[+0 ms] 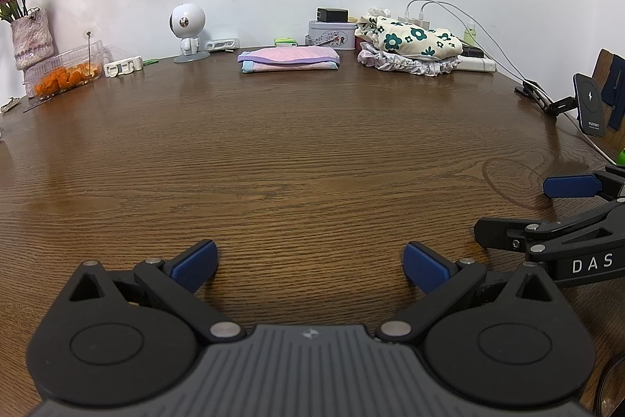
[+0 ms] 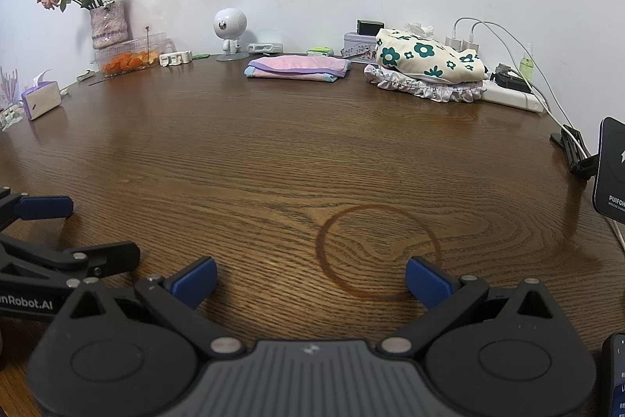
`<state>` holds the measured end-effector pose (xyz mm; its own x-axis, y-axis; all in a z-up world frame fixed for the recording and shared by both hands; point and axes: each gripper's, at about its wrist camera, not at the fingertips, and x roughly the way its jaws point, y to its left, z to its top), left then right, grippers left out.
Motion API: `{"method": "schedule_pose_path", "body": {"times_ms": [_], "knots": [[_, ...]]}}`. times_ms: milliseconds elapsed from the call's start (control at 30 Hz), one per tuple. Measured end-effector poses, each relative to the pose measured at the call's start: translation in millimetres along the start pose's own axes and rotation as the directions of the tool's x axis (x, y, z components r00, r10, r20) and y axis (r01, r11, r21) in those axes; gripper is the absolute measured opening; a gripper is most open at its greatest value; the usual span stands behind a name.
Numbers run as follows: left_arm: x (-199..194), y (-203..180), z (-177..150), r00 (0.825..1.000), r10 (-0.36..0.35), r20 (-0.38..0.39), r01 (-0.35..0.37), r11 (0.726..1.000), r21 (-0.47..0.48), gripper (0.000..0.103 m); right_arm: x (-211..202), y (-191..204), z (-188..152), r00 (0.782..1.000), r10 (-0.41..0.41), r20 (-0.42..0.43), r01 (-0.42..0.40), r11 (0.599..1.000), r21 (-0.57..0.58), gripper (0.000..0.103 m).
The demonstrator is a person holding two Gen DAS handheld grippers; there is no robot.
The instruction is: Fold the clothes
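I see my left hand-held gripper (image 1: 310,266) low over the brown wooden worktop (image 1: 304,159), its blue fingers spread wide with nothing but bare wood between them. Far ahead and to its left a vase of dried roses (image 2: 108,24) stands against the wall, with a clear plastic box of orange peel (image 1: 64,73) just beside it. A white round-headed astronaut figure (image 1: 187,32) stands further right along the back edge. Straight ahead of this hand-held gripper, well apart from it, a folded pink and lilac garment (image 1: 289,59) lies flat. To the right of that, a cream cloth with green flowers (image 1: 410,40) sits heaped on a white frilled garment (image 1: 410,65), both unfolded. My right hand-held gripper (image 2: 310,280) hovers just beside the left one, likewise opened wide and holding nothing, above a dark ring stain (image 2: 379,251) on the wood. Far ahead to its right, white charging cables (image 2: 519,53) trail to a white power strip (image 2: 515,98), and a black wireless charger (image 2: 611,169) stands at the right edge.
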<state>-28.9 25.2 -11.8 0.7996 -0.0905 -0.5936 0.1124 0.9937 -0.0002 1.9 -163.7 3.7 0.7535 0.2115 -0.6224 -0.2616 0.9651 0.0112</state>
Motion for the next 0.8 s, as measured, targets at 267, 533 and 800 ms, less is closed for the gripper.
{"method": "schedule_pose_path", "body": {"times_ms": [267, 533, 800], "knots": [[0.2, 0.6, 0.2, 1.000, 0.001, -0.001, -0.001, 1.000, 0.002, 0.103, 0.2, -0.1, 0.3, 1.000, 0.000, 0.000, 0.000, 1.000, 0.000, 0.103], [-0.2, -0.5, 1.1, 1.000, 0.005, -0.004, -0.005, 1.000, 0.004, 0.103, 0.8, -0.6, 1.1, 1.000, -0.002, 0.000, 0.002, 1.000, 0.001, 0.103], [-13.4, 28.6, 67.1, 0.997, -0.033, 0.072, 0.039, 0.996, -0.082, 0.103, 3.8, -9.3, 26.6, 0.993, 0.095, -0.076, -0.094, 0.995, 0.014, 0.101]]}}
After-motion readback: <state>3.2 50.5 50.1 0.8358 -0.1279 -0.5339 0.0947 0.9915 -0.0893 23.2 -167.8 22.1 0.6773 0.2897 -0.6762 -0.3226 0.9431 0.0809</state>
